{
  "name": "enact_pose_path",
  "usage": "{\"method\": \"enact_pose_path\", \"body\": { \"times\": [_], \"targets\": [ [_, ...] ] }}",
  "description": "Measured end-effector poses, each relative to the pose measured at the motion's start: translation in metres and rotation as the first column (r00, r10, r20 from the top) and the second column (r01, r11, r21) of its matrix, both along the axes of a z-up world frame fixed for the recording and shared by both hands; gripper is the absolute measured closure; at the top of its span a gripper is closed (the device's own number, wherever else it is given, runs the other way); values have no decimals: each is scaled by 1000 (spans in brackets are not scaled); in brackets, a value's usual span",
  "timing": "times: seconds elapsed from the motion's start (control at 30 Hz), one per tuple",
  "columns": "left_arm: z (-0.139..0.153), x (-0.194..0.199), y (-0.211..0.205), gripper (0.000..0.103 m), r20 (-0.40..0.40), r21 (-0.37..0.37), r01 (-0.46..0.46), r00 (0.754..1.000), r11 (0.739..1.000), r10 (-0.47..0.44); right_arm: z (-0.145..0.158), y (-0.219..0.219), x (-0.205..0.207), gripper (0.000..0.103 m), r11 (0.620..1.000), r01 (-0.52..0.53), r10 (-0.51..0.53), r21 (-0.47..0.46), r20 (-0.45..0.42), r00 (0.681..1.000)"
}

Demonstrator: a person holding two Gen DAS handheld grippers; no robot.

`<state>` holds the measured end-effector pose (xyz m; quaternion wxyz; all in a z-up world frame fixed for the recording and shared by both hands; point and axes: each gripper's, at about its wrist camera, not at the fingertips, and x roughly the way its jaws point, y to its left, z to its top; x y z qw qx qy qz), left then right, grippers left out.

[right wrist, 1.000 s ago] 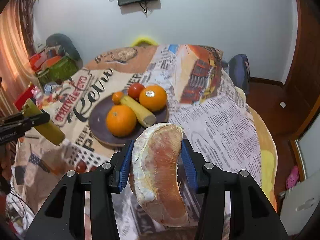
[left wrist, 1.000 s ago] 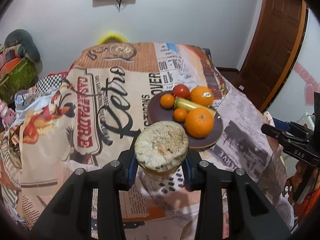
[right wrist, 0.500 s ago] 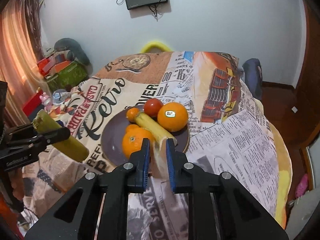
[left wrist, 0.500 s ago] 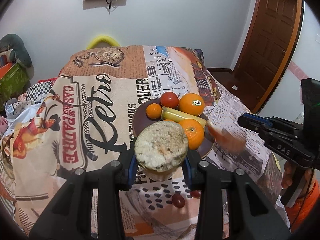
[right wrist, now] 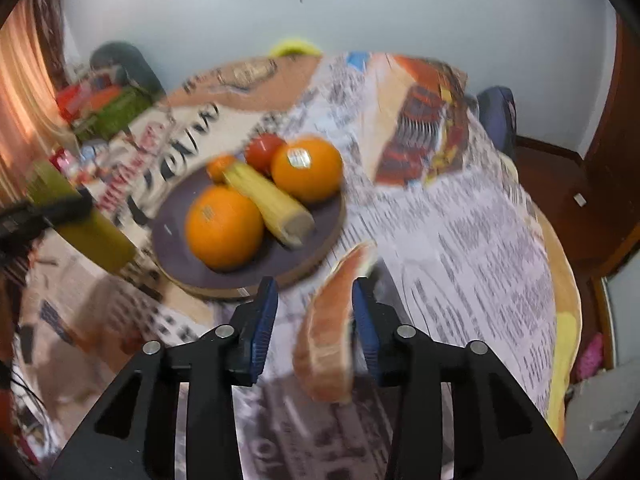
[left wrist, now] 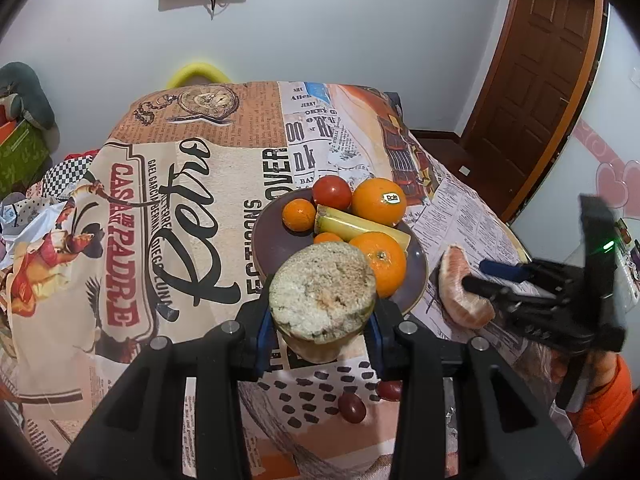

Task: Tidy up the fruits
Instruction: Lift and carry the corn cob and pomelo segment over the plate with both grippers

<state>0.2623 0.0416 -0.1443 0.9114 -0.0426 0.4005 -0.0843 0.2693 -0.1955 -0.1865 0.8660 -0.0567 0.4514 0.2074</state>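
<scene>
My left gripper (left wrist: 320, 312) is shut on a yellow-green stalk piece (left wrist: 322, 288), pale cut end up, just in front of the dark plate (left wrist: 276, 248). The plate holds two oranges (left wrist: 380, 200), a tomato (left wrist: 331, 192), small mandarins (left wrist: 299, 214) and a similar yellow piece (left wrist: 352, 226). My right gripper (right wrist: 314, 308) is low beside the plate's right rim, its jaws opening. A pink pomelo segment (right wrist: 332, 340) lies between them against the right finger; the left pad stands apart. The left wrist view shows this segment (left wrist: 460, 292) resting on the cloth at the right gripper's (left wrist: 478, 274) tips.
Two dark grapes (left wrist: 352, 407) lie on the printed tablecloth (left wrist: 180, 208) near the front edge. The table's rounded right edge (right wrist: 560, 280) drops to a wooden floor and door. Clutter sits off the left side. An orange sleeve (left wrist: 600, 400) shows at the right.
My right gripper has dropped beside the plate; the pomelo segment it held upright now rests on the cloth with the jaws apart. The left gripper edged toward the plate, still holding its piece.
</scene>
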Motion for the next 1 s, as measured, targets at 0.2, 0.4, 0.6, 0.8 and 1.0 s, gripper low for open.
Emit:
{"method": "enact_pose_path", "body": {
  "times": [0.2, 0.4, 0.6, 0.8, 1.0],
  "targets": [
    [-2, -4, 0, 65, -7, 9, -2, 1000, 1000, 2, -25, -10, 6, 61, 998, 40, -42, -54, -34, 999],
    [-4, -3, 0, 65, -13, 9, -3, 1000, 1000, 3, -34, -15, 17, 54, 999, 32, -32, -5, -97, 995],
    [-5, -1, 0, 65, -14, 3, -3, 1000, 1000, 3, -37, -4, 23, 59, 999, 34, -36, -31, -58, 998],
    [-4, 2, 2, 65, -15, -2, -9, 1000, 1000, 9, -27, -11, 17, 61, 998, 53, -52, 15, -41, 998],
    [-3, 12, 3, 65, -15, 3, -4, 1000, 1000, 4, 7, -7, 14, 61, 996, 44, -47, 72, 33, 998]
  ]
}}
